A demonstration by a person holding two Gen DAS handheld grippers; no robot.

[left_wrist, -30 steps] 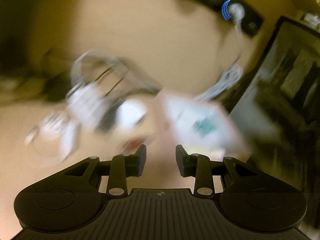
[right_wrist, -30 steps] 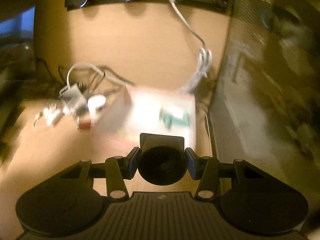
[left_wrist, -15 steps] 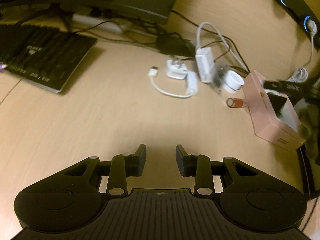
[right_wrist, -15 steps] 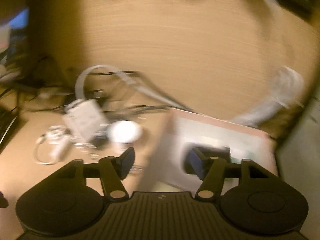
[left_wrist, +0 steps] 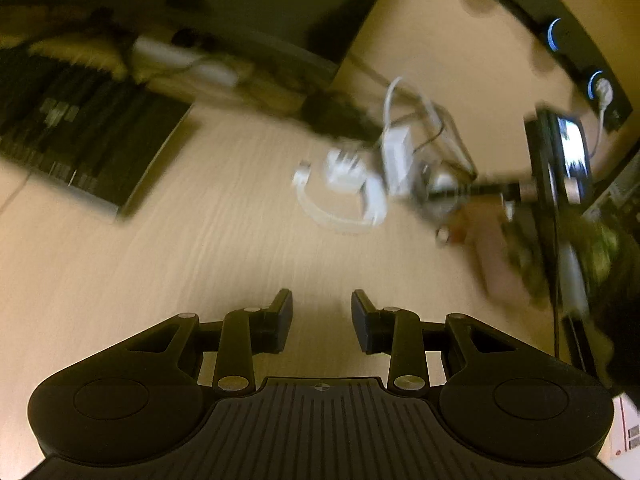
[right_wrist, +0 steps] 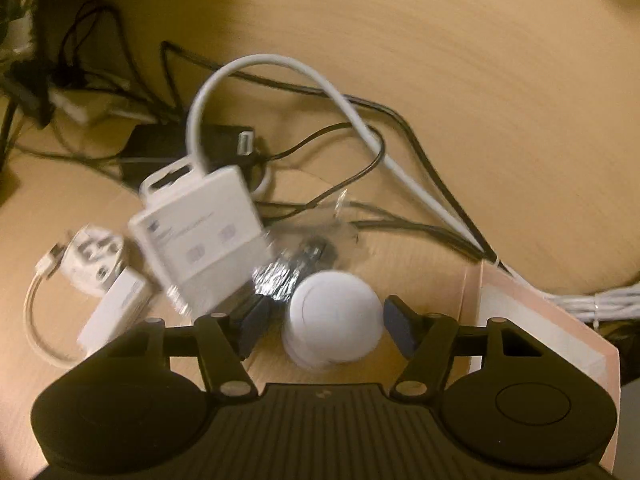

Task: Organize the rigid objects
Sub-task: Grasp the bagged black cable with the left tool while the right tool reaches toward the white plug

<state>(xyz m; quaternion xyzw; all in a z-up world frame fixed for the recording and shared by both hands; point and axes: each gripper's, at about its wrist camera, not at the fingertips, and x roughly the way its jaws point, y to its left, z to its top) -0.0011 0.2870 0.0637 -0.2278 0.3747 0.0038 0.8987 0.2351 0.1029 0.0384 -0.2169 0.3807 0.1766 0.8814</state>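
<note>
In the right wrist view my right gripper (right_wrist: 326, 326) is open, its fingers on either side of a round white puck (right_wrist: 334, 322) on the wooden desk. The pink box (right_wrist: 536, 320) lies just to its right. A white adapter block (right_wrist: 200, 232), a white plug (right_wrist: 90, 264) and a small white dongle (right_wrist: 116, 308) lie to the left. In the left wrist view my left gripper (left_wrist: 322, 320) is open and empty above bare desk. The white adapters (left_wrist: 360, 176) lie ahead of it, blurred. The right gripper (left_wrist: 552, 184) shows at far right.
Black and white cables (right_wrist: 360, 132) tangle behind the puck. A crinkled clear wrapper (right_wrist: 296, 268) lies beside it. A black keyboard (left_wrist: 80, 144) is at the left. A black socket strip with blue rings (left_wrist: 556, 36) runs along the back wall.
My right gripper let go of the black round object at the pink box, opened, and moved left over the white puck. My left gripper stayed open and its view swung slightly.
</note>
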